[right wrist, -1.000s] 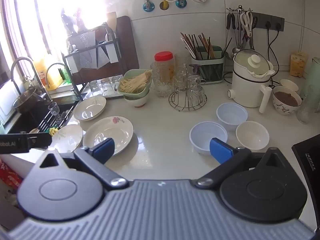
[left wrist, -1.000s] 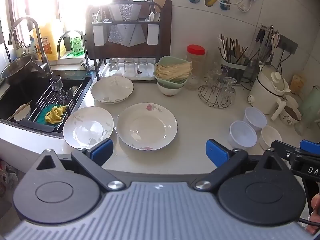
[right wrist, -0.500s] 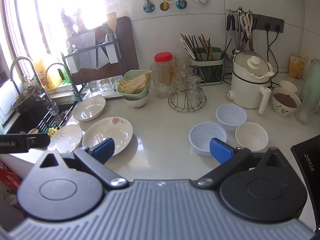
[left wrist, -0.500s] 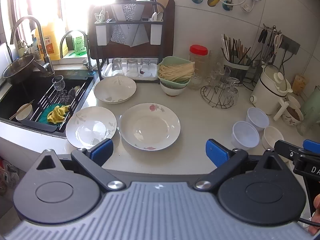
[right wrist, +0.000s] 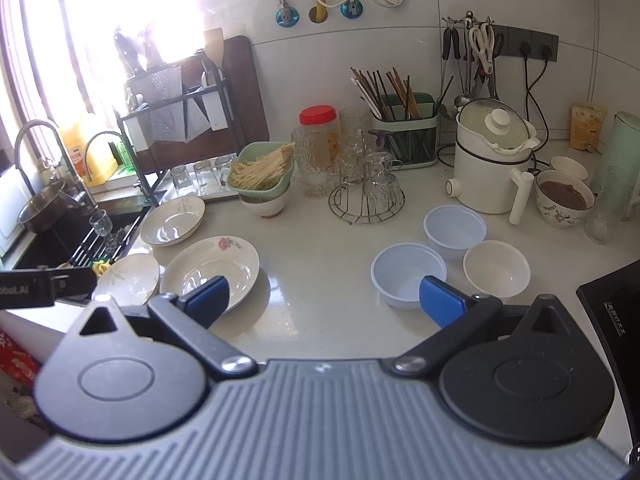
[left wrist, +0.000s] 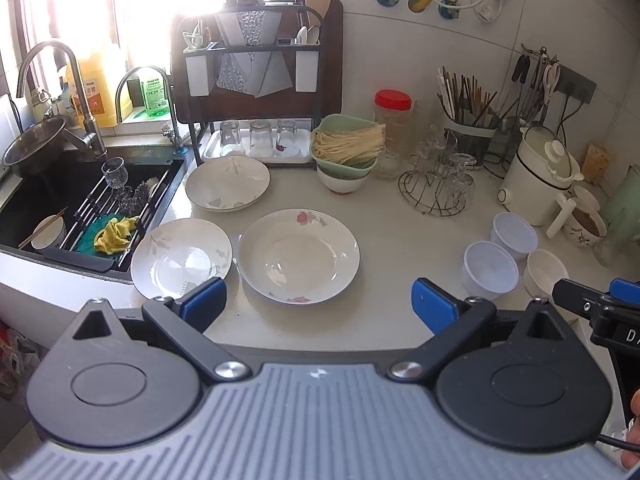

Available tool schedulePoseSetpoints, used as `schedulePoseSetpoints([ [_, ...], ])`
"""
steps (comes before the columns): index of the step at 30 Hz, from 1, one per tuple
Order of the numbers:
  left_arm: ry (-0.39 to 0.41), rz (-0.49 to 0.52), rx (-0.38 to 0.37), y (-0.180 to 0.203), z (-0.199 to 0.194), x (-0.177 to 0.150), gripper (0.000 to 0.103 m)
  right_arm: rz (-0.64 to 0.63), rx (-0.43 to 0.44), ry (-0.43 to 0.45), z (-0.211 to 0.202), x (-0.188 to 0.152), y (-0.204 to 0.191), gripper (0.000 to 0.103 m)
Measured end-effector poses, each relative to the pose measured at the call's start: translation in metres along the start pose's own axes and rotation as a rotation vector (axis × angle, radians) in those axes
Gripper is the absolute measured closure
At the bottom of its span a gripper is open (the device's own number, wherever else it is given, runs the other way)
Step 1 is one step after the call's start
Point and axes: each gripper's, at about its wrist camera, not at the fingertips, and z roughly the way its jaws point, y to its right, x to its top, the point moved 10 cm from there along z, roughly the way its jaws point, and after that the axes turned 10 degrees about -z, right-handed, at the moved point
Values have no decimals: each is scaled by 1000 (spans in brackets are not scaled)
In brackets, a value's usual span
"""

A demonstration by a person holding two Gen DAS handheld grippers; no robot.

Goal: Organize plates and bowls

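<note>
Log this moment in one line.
left gripper open, empty | right gripper open, empty | plates unstacked | bowls unstacked

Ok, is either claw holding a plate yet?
No, the left claw and right claw both gape with nothing between them, and the rose plate lies untouched on the counter.

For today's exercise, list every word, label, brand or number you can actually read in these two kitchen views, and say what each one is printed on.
"D", cut off by the frame edge: on the black right gripper.
"obot.AI", start cut off: on the black left gripper.
White print on the black appliance at the counter's right: too small to read.
Label on the yellow bottle: blurred.
Label on the green bottle: blurred.
</note>
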Motion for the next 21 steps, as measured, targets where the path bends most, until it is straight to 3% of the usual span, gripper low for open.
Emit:
schedulePoseSetpoints([
  [21, -9, 9, -34, 7, 11, 8, 3, -7, 11, 5, 3, 2, 1, 0],
])
